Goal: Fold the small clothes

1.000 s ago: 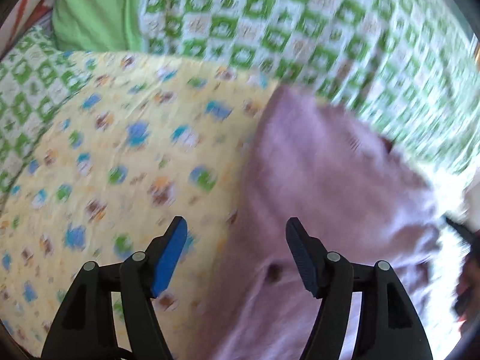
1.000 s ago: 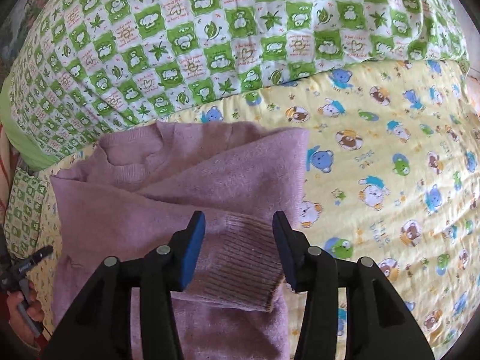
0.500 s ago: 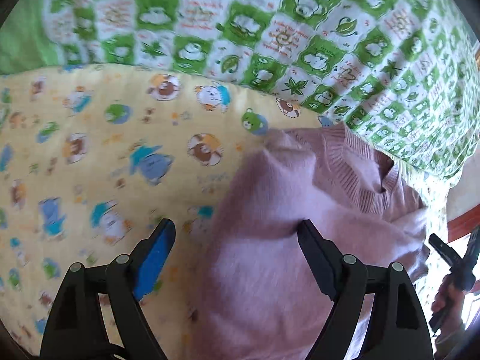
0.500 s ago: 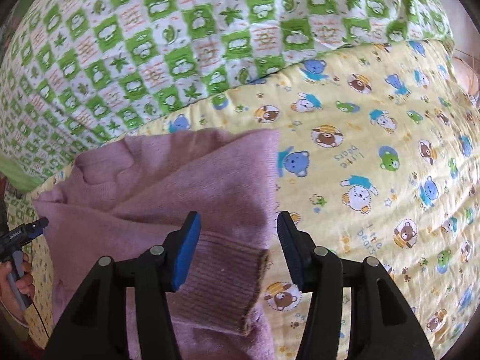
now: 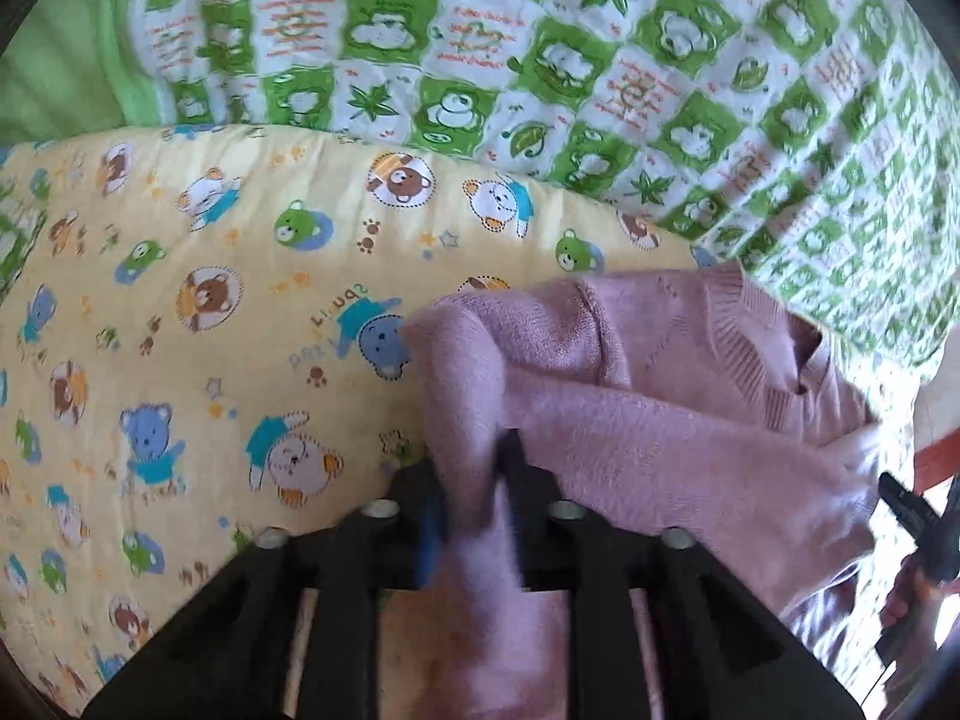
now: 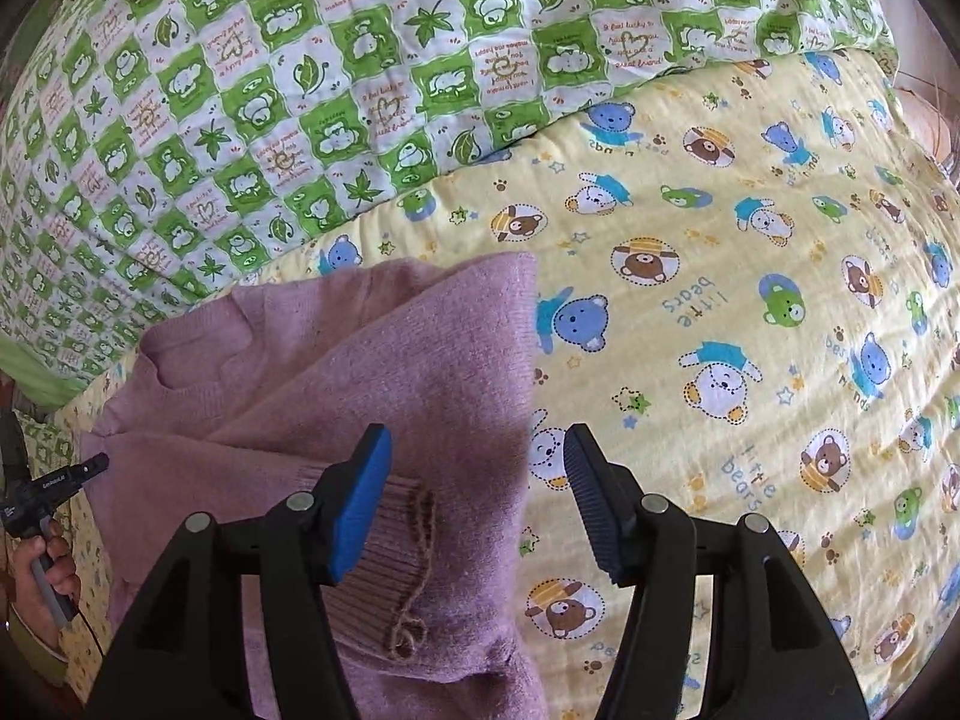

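A small pink knit sweater [image 5: 660, 420] lies on a yellow bear-print sheet [image 5: 210, 330]. My left gripper [image 5: 471, 480] is shut on a bunched fold of the sweater's left edge and holds it up off the sheet. In the right wrist view the sweater [image 6: 390, 372] lies partly folded, with a ribbed cuff [image 6: 390, 540] folded across the body. My right gripper [image 6: 477, 504] is open and empty, over the sweater's right edge. Its left finger is above the cuff, its right finger above the sheet [image 6: 750, 330].
A green and white checked quilt [image 6: 360, 90] is bunched along the far side of the sheet. The other gripper and the hand holding it show at the right edge of the left view [image 5: 918, 522] and the left edge of the right view [image 6: 42, 498].
My left gripper has closed on the sweater's left edge, having been open over it. My right gripper has stayed open and drifted slightly right along the sweater.
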Available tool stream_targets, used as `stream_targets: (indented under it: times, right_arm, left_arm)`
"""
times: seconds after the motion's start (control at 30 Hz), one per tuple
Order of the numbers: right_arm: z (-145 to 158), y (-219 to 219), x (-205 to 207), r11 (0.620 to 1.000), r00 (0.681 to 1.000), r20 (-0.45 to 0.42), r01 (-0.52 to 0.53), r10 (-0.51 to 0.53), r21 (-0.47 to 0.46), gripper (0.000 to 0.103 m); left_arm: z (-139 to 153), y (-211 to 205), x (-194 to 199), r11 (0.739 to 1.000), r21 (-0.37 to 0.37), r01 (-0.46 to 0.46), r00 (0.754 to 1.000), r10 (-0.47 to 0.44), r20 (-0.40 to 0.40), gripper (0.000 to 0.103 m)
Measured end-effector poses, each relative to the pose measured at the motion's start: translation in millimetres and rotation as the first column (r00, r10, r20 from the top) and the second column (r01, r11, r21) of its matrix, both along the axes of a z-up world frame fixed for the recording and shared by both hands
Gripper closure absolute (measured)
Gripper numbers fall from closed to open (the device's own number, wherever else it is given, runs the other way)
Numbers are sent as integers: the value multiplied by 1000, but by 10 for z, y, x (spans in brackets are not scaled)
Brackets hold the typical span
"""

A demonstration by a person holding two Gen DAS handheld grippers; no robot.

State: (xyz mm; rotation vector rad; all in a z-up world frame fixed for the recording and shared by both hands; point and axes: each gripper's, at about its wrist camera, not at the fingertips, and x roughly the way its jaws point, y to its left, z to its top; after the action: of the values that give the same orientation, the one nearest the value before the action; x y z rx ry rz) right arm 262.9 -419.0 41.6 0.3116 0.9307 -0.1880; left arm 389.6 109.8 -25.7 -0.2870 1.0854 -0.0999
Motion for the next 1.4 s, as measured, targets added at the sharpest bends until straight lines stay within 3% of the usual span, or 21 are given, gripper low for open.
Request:
stream_targets:
  times: [0.03, 0.27, 0.43, 0.67, 0.9, 1.0, 1.2, 1.4]
  right_arm:
    - [5, 13, -1, 1000, 1000, 3, 5, -5, 3, 42]
    - [109, 209, -80, 999, 999, 31, -38, 38, -15, 41]
    - [12, 72, 2, 1000, 1000, 20, 7, -7, -2, 37]
    - [-35, -57, 235, 1000, 1000, 10, -17, 17, -16, 37]
    - [-124, -29, 467, 994, 997, -7, -80, 80, -70, 36]
    - [-132, 23, 512, 991, 997, -18, -79, 77, -112, 37]
    - [20, 115, 114, 998, 998, 7, -56, 56, 19, 36]
    - [-87, 284, -737, 993, 995, -32, -88, 91, 75, 36]
  left_arm:
    - [28, 25, -31, 1000, -12, -15, 1000, 15, 4, 48]
    - [64, 134, -460, 997, -12, -72, 997, 72, -2, 24]
    - [-168, 103, -475, 996, -30, -82, 994, 80, -69, 23]
    - [-243, 15, -274, 997, -35, -65, 994, 62, -85, 23]
    - [-244, -193, -86, 992, 125, -14, 998, 22, -62, 24]
    - [-170, -218, -141, 992, 130, 2, 998, 6, -63, 24]
    - [-71, -49, -758, 998, 56, 38, 994, -33, -100, 23]
    - [-148, 42, -1688, 998, 35, 60, 987, -54, -151, 23]
